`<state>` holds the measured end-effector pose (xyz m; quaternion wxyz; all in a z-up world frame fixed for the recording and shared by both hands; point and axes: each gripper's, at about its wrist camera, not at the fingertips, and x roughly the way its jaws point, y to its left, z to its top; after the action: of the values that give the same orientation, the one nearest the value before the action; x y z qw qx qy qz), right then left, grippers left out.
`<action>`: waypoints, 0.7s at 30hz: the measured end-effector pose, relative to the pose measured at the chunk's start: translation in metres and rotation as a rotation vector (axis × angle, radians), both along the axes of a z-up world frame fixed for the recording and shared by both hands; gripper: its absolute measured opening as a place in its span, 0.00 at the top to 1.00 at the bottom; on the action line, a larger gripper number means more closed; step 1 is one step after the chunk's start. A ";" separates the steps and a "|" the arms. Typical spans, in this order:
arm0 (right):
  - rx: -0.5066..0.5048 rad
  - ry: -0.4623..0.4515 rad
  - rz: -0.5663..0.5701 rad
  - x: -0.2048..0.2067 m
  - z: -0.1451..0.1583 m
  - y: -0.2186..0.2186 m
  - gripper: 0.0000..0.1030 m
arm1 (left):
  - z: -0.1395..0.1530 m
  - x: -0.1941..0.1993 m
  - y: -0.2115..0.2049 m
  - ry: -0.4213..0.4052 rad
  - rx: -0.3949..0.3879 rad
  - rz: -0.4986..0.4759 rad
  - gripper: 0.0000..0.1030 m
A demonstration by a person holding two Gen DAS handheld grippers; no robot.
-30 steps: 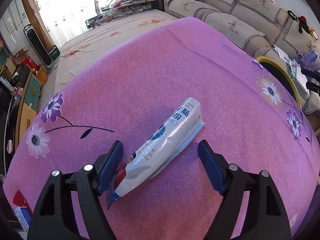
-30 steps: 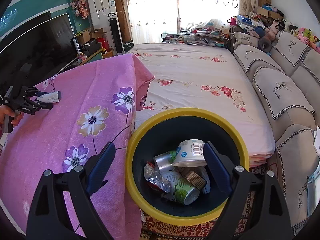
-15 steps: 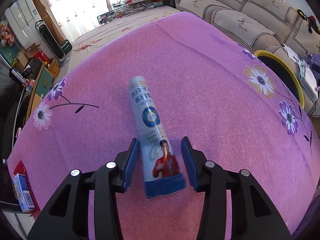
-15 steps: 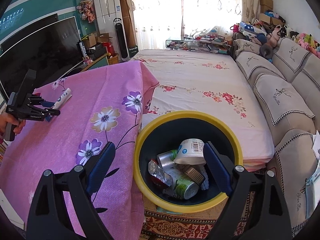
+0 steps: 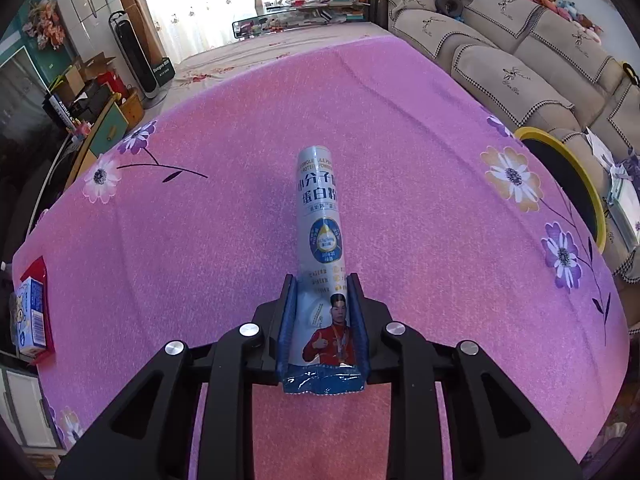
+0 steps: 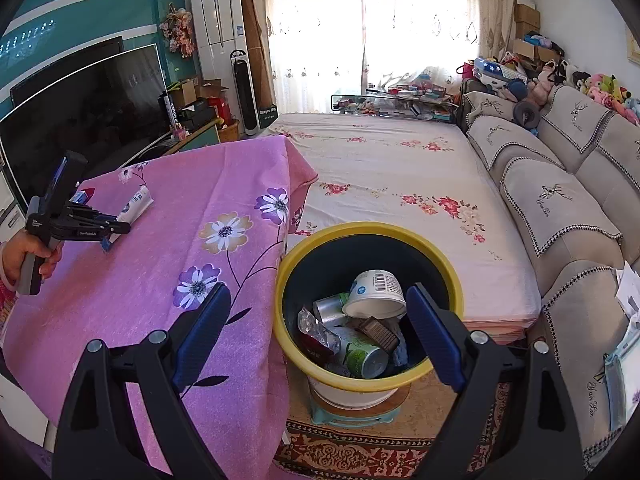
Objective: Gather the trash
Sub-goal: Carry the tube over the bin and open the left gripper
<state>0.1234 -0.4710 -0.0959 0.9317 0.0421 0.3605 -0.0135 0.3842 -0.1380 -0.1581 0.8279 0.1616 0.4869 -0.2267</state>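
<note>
My left gripper is shut on the lower end of a long white and blue powder packet, which points away over the pink flowered tablecloth. The packet and the left gripper also show in the right wrist view, held above the cloth. My right gripper is open and empty, hovering over the yellow-rimmed trash bin. The bin holds a white cup, cans and wrappers. The bin rim shows at the far right of the left wrist view.
A blue and white carton on a red wrapper lies at the cloth's left edge. A beige sofa runs along the right. A floral covered bed lies behind the bin. A television stands at the left.
My left gripper closed on the packet, lifted it off the cloth and turned it to point straight ahead. My right gripper rose a little above the bin and stayed open.
</note>
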 end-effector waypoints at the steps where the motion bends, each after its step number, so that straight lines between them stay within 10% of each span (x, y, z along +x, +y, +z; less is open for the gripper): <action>1: 0.000 -0.004 -0.001 -0.003 0.001 0.000 0.18 | 0.005 -0.005 0.002 -0.010 -0.012 0.006 0.75; 12: 0.012 -0.053 0.002 -0.030 0.014 0.006 0.18 | 0.073 -0.097 -0.022 -0.167 -0.062 0.043 0.75; 21: 0.007 -0.098 -0.030 -0.063 0.025 -0.009 0.18 | 0.124 -0.160 -0.118 -0.257 -0.143 -0.109 0.75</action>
<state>0.0603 -0.4801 -0.0704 0.9478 0.0513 0.3137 -0.0243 0.2238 -0.2563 -0.0343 0.8794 0.1560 0.3500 -0.2827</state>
